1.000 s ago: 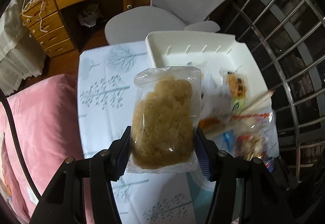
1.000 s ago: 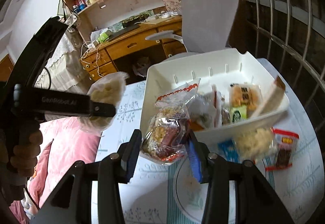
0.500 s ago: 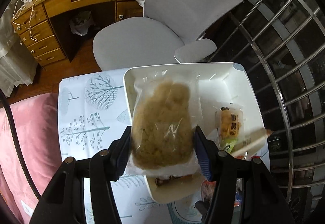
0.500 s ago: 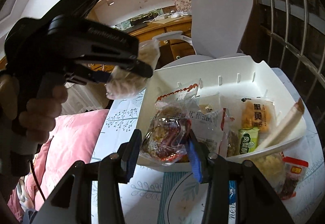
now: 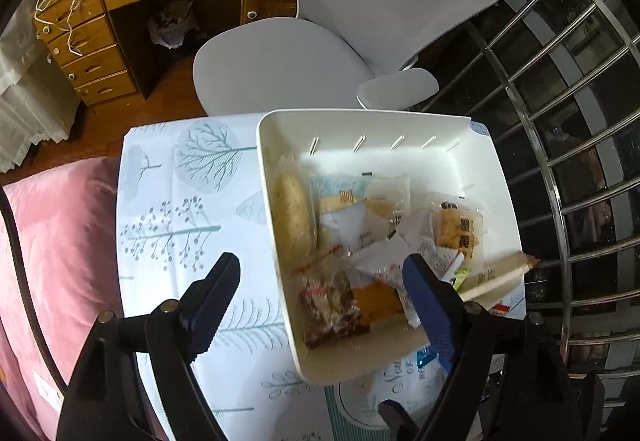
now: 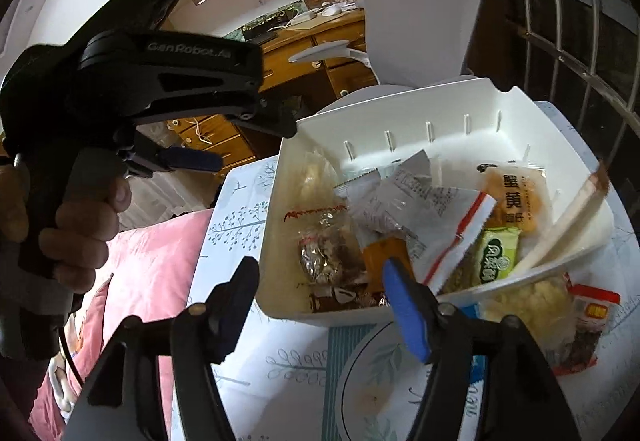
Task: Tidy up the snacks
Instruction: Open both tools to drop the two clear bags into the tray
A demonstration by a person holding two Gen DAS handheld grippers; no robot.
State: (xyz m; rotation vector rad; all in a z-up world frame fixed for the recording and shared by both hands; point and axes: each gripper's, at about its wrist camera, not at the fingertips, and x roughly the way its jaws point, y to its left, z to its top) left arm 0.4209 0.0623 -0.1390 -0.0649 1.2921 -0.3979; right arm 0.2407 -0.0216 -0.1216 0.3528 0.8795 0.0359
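Note:
A white bin [image 5: 280,313] [image 6: 472,97] sits on the tree-print tablecloth and holds several snack packs. The clear pack of brown crumbly snack [image 5: 294,213] [image 6: 316,173] lies on edge along the bin's left wall. The red-trimmed nut bar pack [image 5: 332,305] [image 6: 328,257] lies at the bin's near left corner. My left gripper [image 5: 320,297] is open and empty above the bin's left side; it also shows in the right wrist view [image 6: 192,161]. My right gripper [image 6: 320,297] is open and empty over the bin's near edge.
Two snack packs, a pale crumbly one [image 6: 532,297] and a red-labelled one [image 6: 584,329], lie on the table right of the bin. A round plate print [image 6: 384,381] is in front. A grey office chair [image 5: 320,53], wooden desk [image 5: 120,1], pink bedding [image 5: 52,261] and metal railing [image 5: 580,121] surround the table.
My left gripper opened and dropped the crumbly snack pack into the bin's left side. My right gripper opened and released the nut bar pack into the bin's near corner.

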